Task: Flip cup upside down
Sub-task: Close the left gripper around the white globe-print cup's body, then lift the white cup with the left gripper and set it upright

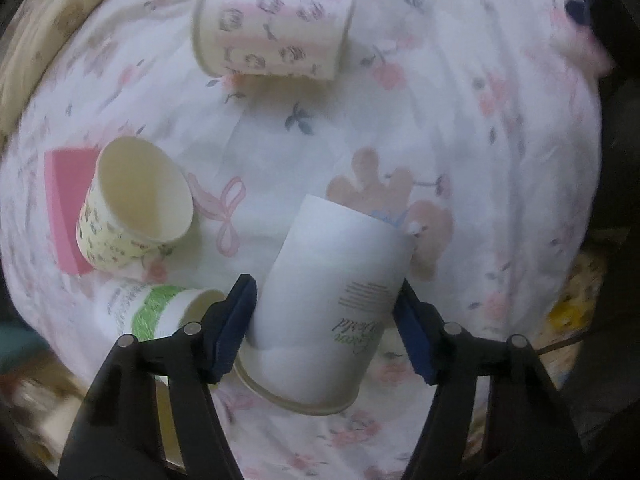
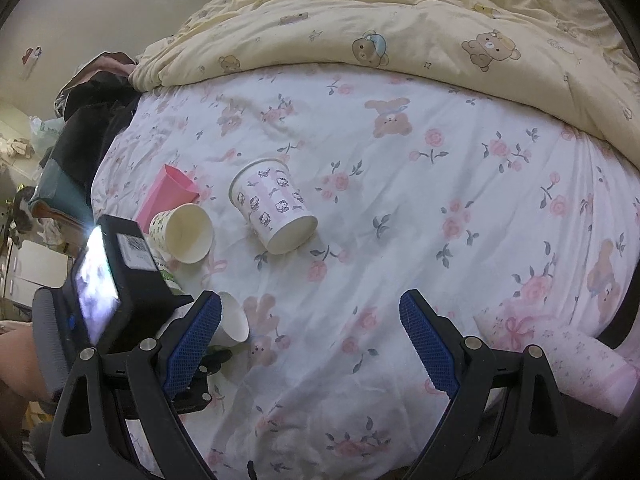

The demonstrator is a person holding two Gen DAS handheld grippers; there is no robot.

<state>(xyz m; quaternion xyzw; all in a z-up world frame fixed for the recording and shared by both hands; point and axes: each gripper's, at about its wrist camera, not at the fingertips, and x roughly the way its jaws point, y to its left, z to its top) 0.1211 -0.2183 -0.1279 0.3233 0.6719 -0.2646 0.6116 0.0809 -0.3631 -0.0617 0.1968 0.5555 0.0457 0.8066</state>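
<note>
My left gripper [image 1: 324,300] is shut on a plain white paper cup [image 1: 328,300] with small green print. The cup is held above the bed, its base pointing away from the camera and its rolled rim [image 1: 288,398] towards it. The blue pads [image 1: 236,320] press both sides of it. In the right wrist view the same cup [image 2: 232,318] peeks out beside the left gripper's body [image 2: 120,276]. My right gripper [image 2: 312,332] is open and empty, hovering over the floral sheet [image 2: 400,220].
A pink-striped cat-print cup [image 1: 272,28] [image 2: 272,208] lies on its side. A yellow floral cup [image 1: 136,204] [image 2: 184,232] lies against a pink box [image 1: 60,208] [image 2: 168,192]. A green-banded cup [image 1: 160,312] lies near the left finger. A pink floral cup [image 2: 580,368] lies at the right; a yellow quilt [image 2: 400,20] lies behind.
</note>
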